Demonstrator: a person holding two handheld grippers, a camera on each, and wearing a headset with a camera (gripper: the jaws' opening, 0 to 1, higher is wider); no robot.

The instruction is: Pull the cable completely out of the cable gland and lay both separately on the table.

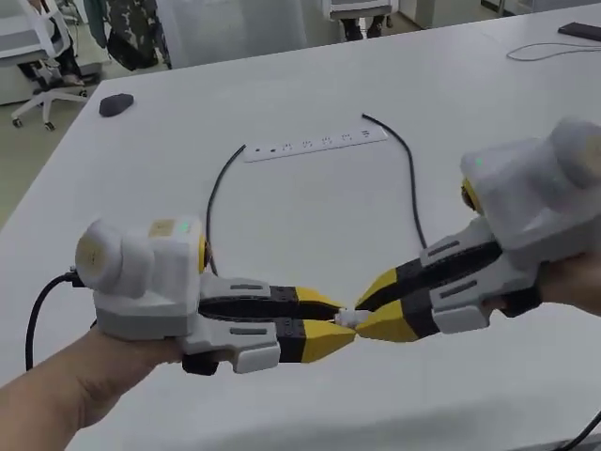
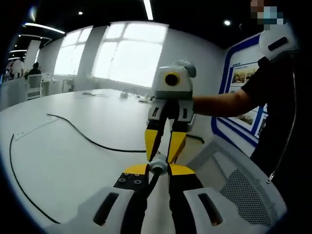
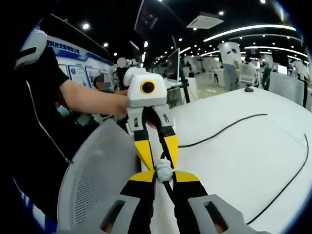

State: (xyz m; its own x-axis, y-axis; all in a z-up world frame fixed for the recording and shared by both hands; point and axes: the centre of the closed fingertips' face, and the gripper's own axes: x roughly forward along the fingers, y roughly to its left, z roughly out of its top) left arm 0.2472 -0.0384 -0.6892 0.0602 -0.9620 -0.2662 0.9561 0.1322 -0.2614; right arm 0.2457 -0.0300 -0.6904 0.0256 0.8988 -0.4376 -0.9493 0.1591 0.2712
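Currently the left gripper [image 2: 159,168] and the right gripper [image 3: 164,174] meet tip to tip above the near part of the white table [image 1: 310,235], one reaching in from each side. Between their yellow tips sits the small white gland [image 1: 347,319], held in the air and not resting on the table. In the left gripper view the gland is pinched between that gripper's own two tips, so its jaws are closed on it. In the right gripper view the same white piece is squeezed between the right jaws as well, so both claws clamp it from opposite ends. A short stretch of black cable [image 3: 168,189] comes out of the gland and runs back between the right jaws toward the handle, which means it sits in the gland and has not been pulled free. The left hand [image 1: 84,376] and the right hand [image 1: 573,282] grip the grey handles. Farther back on the table lies a white power strip [image 1: 315,146]. A black wire [image 1: 214,202] starts near its left end and curves toward the left gripper, and a second black wire [image 1: 411,183] starts near its right end and runs toward the right gripper. A dark mouse [image 1: 115,104] lies near the table's far left edge.
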